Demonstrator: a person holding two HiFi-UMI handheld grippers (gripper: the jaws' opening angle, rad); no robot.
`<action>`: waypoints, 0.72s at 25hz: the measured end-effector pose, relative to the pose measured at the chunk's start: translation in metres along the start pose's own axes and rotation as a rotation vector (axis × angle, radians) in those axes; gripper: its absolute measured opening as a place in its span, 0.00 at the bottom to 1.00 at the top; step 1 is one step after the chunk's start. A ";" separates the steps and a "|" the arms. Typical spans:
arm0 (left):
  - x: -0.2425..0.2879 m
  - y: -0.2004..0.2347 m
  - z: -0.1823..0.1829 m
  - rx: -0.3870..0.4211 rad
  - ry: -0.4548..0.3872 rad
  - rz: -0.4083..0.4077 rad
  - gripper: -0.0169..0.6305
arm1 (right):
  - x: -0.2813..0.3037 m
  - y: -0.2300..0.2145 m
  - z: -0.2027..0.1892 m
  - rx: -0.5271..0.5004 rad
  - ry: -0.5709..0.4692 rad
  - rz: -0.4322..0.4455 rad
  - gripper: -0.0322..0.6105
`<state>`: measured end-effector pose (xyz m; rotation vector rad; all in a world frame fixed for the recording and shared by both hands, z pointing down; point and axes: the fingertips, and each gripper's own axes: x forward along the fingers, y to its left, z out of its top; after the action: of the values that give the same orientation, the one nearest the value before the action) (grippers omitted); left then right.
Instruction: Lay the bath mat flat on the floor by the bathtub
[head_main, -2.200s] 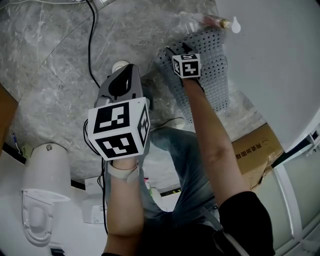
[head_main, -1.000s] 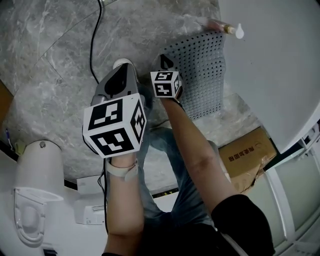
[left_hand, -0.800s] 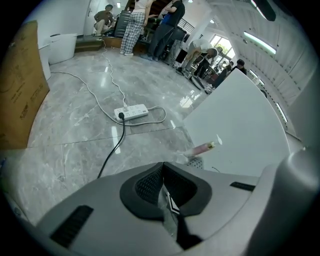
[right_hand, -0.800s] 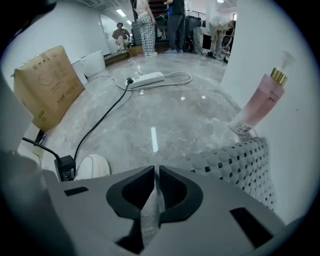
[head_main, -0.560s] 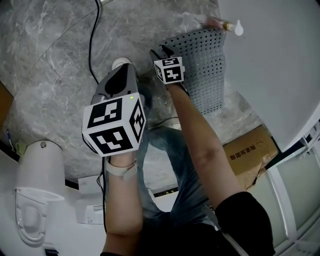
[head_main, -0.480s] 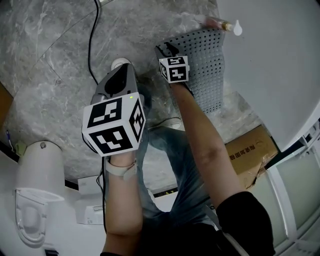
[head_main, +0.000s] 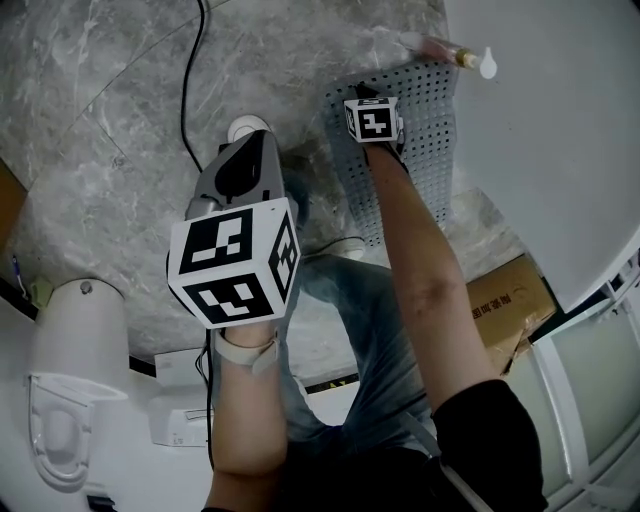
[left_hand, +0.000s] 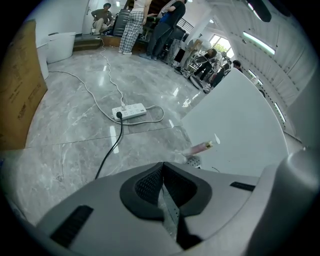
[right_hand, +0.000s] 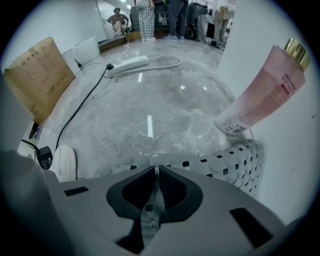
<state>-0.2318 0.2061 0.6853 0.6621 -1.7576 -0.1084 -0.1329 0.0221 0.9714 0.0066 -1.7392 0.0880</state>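
Observation:
A grey perforated bath mat (head_main: 425, 150) lies on the marble floor against the white bathtub (head_main: 560, 140), its left edge curled up. My right gripper (head_main: 364, 93) reaches over that edge. In the right gripper view its jaws are closing to a thin slit, and the right gripper (right_hand: 156, 169) pinches the bath mat's near rim (right_hand: 225, 159) at the tips. My left gripper (head_main: 256, 140) hovers to the left above the floor. The left gripper (left_hand: 162, 165) is shut and holds nothing; only a scrap of the bath mat (left_hand: 192, 161) shows past it.
A pink tube (head_main: 440, 47) leans on the tub at the mat's far end. A black cable (head_main: 185, 90) and power strip (left_hand: 129, 111) cross the floor. A cardboard box (head_main: 510, 300), a toilet (head_main: 70, 380) and a white shoe (head_main: 245, 127) lie near. People stand far off.
My right gripper has moved up and right, from the mat's left corner to its upper left edge near the tub; the mat shifted with it. The left gripper hardly moved.

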 end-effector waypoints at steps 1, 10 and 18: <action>0.000 -0.001 0.001 0.004 -0.001 -0.003 0.05 | 0.004 0.001 -0.005 0.015 0.014 0.001 0.13; -0.005 0.006 0.013 0.029 -0.026 0.008 0.05 | 0.020 0.001 -0.011 0.112 -0.058 0.009 0.12; -0.003 -0.008 0.011 0.034 -0.030 -0.004 0.05 | -0.013 -0.060 -0.022 0.186 -0.129 -0.112 0.12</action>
<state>-0.2381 0.1974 0.6765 0.6925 -1.7904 -0.0917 -0.1059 -0.0366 0.9657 0.2511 -1.8498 0.1694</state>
